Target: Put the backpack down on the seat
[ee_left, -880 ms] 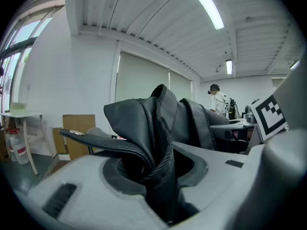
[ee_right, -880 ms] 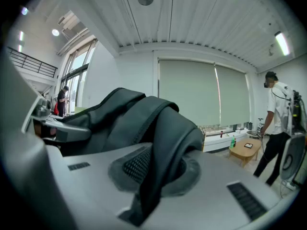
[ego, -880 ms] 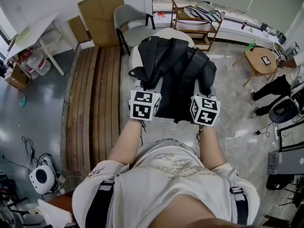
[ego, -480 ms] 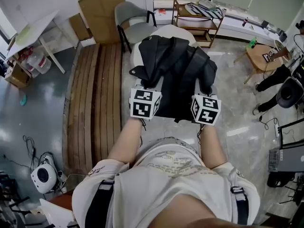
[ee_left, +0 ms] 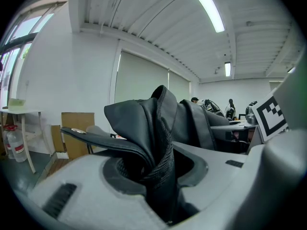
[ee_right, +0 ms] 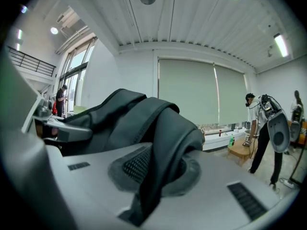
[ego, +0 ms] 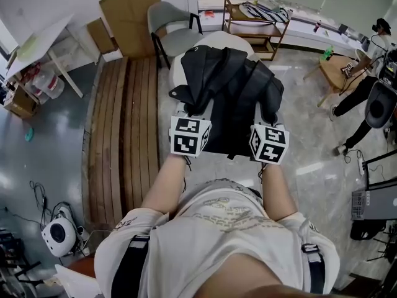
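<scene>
A black backpack [ego: 231, 98] hangs between my two grippers, over a white seat [ego: 219, 42] whose top shows behind it. My left gripper [ego: 188, 121] is shut on a bunched fold of the backpack's fabric and webbing strap [ee_left: 160, 162]. In the left gripper view the left gripper [ee_left: 165, 186] has that fold pinched between its jaws. My right gripper [ego: 268, 129] is shut on a padded shoulder strap [ee_right: 165, 143], which runs down between the jaws of the right gripper [ee_right: 153, 186]. The backpack's lower part hides most of the seat.
A grey chair [ego: 170, 30] and a cardboard sheet [ego: 132, 16] stand behind the seat. A wooden shelf unit [ego: 257, 25] is at the back right, and a slatted wooden platform [ego: 121, 135] at the left. A small wooden table [ego: 337, 74] and a person [ego: 371, 61] are at the right.
The backpack and both grippers have hardly moved. The person at the right has shifted farther back along the room's right side.
</scene>
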